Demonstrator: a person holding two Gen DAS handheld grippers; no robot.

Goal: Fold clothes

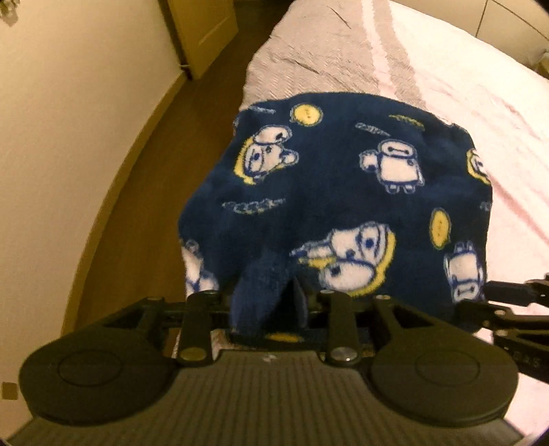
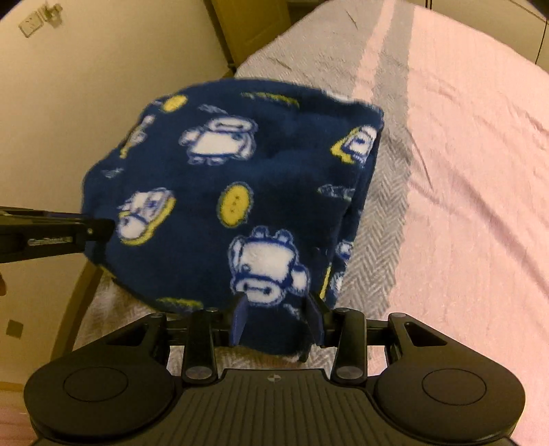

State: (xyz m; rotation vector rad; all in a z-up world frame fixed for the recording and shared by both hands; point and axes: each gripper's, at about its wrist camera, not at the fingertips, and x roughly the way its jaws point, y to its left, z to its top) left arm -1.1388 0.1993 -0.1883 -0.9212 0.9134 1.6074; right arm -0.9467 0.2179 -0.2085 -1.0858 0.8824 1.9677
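A navy fleece garment [image 1: 329, 192] with white robot and yellow bubble prints hangs lifted over the edge of a bed [image 1: 463, 103]. My left gripper [image 1: 266, 308] is shut on a bunched fold of its near edge. My right gripper [image 2: 278, 319] is shut on the garment [image 2: 240, 178] near its other near corner, the blue pads pressed on the fleece. The right gripper shows at the right edge of the left wrist view [image 1: 507, 302]. The left gripper shows at the left edge of the right wrist view [image 2: 51, 236].
The bed has a pink cover [image 2: 480, 171] and a grey herringbone blanket [image 2: 374, 260] beneath the garment. A wooden floor [image 1: 144, 192], a cream wall [image 1: 68, 103] and a wooden door [image 1: 202, 31] lie to the left.
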